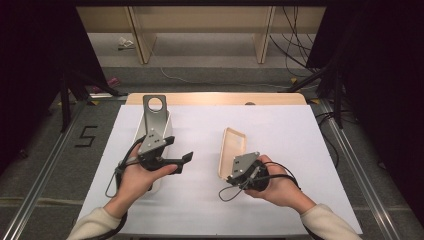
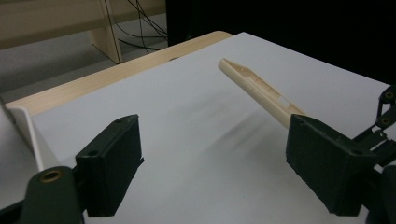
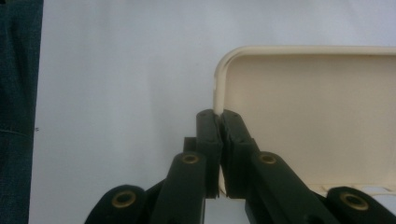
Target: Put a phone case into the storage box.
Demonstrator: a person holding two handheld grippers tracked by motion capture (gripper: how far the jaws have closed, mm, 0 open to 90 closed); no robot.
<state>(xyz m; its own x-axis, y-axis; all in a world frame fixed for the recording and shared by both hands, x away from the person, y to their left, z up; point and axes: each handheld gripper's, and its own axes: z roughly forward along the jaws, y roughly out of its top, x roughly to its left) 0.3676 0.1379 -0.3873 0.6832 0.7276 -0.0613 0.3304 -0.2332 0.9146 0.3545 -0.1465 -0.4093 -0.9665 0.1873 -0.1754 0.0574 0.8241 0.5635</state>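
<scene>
White tray [image 1: 141, 131], grey bracket [image 1: 153, 114], table [image 1: 215, 98].

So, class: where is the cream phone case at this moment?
In the high view the cream phone case is right of centre over the white sheet, its side wall pinched in the right gripper, with the open left gripper apart to its left.

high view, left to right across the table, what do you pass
white tray with the grey holed plate on it → left gripper, jaws open and empty → cream phone case, lifted on edge → right gripper, shut on the case's rim
</scene>
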